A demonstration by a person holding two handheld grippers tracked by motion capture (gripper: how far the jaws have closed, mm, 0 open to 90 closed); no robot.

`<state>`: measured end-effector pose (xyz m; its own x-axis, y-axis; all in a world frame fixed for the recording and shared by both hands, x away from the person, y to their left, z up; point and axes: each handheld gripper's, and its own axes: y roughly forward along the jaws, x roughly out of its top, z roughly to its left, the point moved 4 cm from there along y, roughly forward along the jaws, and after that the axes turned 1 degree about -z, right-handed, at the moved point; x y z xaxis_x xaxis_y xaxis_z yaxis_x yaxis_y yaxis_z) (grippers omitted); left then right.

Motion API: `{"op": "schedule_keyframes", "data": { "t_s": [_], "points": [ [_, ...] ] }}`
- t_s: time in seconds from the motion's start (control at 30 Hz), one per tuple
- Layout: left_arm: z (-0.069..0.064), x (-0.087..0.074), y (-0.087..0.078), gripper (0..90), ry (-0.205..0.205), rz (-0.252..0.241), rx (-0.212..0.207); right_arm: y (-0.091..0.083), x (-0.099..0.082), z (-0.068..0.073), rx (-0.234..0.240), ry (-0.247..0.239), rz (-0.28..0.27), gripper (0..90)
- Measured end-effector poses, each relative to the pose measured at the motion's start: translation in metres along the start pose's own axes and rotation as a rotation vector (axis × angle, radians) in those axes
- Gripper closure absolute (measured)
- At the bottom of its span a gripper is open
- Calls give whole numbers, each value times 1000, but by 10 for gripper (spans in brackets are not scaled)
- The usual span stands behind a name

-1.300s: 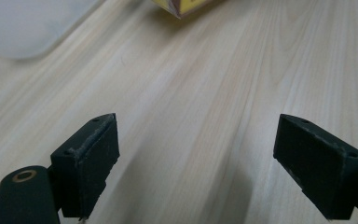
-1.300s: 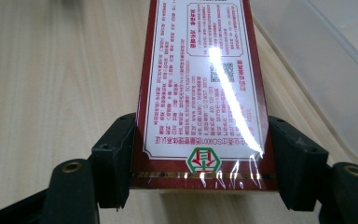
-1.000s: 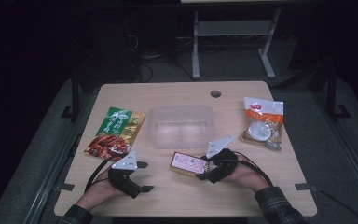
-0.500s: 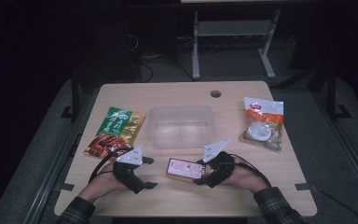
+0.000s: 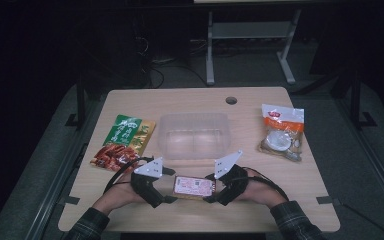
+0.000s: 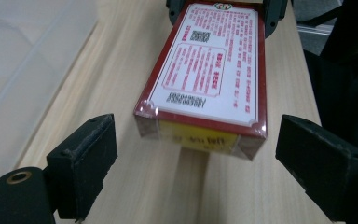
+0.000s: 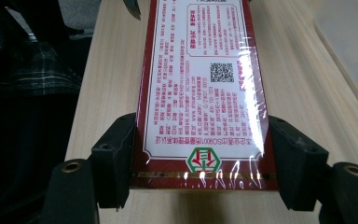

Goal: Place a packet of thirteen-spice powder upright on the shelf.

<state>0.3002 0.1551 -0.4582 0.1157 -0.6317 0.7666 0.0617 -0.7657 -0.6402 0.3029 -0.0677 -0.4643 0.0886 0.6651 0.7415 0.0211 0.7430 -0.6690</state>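
A flat red box [image 5: 194, 186] with a white printed label, wrapped in clear film, hangs just above the near part of the table. My right gripper [image 5: 215, 189] is shut on its right end; in the right gripper view both pads press the box [image 7: 200, 98] at its sides. My left gripper [image 5: 169, 186] stands open at the box's left end. In the left gripper view the box [image 6: 209, 74] end lies between the wide-apart jaws, with a gap on each side.
A clear plastic tub [image 5: 194, 135] sits mid-table behind the box. A green and red snack bag [image 5: 124, 141] lies at the left, an orange and white bag [image 5: 282, 131] at the right. A cable hole [image 5: 231, 100] is near the far edge.
The right gripper has carried the box leftward and nearer. The left gripper has moved right, up to the box's left end.
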Motion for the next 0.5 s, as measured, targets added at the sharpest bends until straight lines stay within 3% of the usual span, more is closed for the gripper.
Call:
{"op": "schedule_keyframes", "data": {
  "t_s": [0.37,0.5],
  "points": [
    [-8,5,6,132,21,-4,-40,5,11,7,25,-31,-25,318],
    [-9,5,6,157,12,-4,-51,8,12,9,35,-46,-20,317]
  ]
}}
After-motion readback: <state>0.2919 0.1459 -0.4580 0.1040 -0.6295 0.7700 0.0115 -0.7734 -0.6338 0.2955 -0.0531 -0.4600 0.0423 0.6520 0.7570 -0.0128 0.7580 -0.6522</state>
